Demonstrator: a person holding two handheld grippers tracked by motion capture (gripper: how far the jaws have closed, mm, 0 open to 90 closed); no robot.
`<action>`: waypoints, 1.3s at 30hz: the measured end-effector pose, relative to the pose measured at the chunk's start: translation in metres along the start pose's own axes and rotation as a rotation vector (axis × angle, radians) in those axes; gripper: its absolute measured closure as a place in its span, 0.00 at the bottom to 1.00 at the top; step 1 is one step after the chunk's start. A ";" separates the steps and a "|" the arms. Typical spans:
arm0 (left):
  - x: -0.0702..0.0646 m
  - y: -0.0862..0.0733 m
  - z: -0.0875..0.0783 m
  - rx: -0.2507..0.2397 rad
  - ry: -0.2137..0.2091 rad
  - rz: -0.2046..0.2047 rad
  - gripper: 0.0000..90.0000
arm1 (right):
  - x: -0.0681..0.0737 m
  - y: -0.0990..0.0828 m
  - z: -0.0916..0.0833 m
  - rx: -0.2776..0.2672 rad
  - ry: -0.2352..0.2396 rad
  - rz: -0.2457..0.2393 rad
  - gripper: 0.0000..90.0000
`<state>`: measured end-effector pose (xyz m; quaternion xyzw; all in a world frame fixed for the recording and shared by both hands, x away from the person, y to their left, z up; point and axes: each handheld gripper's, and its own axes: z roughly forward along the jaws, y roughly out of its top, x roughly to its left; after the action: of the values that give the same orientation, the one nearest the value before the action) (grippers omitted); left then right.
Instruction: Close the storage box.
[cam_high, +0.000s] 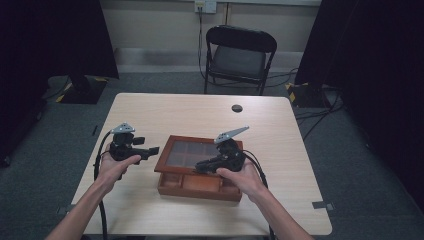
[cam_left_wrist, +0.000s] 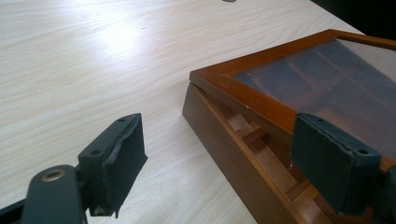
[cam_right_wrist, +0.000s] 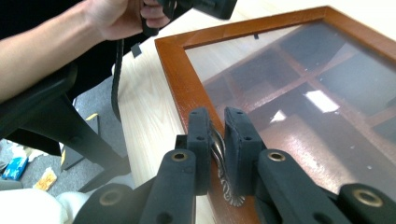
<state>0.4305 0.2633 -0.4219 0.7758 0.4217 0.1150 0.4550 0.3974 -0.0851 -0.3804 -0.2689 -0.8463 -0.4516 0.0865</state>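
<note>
Lid-handling step in progress on the wooden box (cam_high: 199, 172), which is sitting on the table (cam_high: 150, 115) near the person's edge, slightly right of centre in the high view. Its glass-panelled lid (cam_right_wrist: 299, 88) is standing partly raised: the front edge is lifted off the base, and the open gap is exposing the front compartments (cam_high: 200, 183).

Right gripper (cam_right_wrist: 218, 140) is clamping the small metal handle (cam_right_wrist: 223, 175) on the lid's front rail; its jaws are drawn together with only the handle between the pads. From the high view, this gripper (cam_high: 202, 166) is reaching over the front edge of the box and carrying the lid's weight.

Left gripper (cam_left_wrist: 229, 154) is waiting just beside the box's left end with jaws standing apart. One pad is over bare table; the other is sitting in front of the lid frame in its own view, and I cannot tell whether it is touching the wood. It is gripping nothing.

Judgement: the lid is being swung on its rear hinge, about midway between flat and fully open; direction cannot be read from this moment alone.

Next move is calling for a steady arc following the hinge, not a straight pull, since the handle is thin and could be slipping out of the pads. The left gripper could be bracing the base.
</note>
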 end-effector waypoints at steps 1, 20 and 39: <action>0.000 0.000 0.000 0.001 -0.004 0.000 0.20 | 0.000 -0.001 0.001 0.007 0.001 -0.001 0.91; 0.000 -0.001 0.001 0.008 -0.011 -0.012 0.20 | -0.002 -0.020 0.024 0.093 0.000 -0.017 0.91; 0.000 -0.003 0.002 0.020 -0.010 -0.012 0.20 | -0.009 -0.037 0.036 0.175 -0.019 -0.008 0.91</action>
<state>0.4302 0.2630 -0.4250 0.7783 0.4254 0.1042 0.4499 0.3885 -0.0760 -0.4305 -0.2613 -0.8844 -0.3736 0.0998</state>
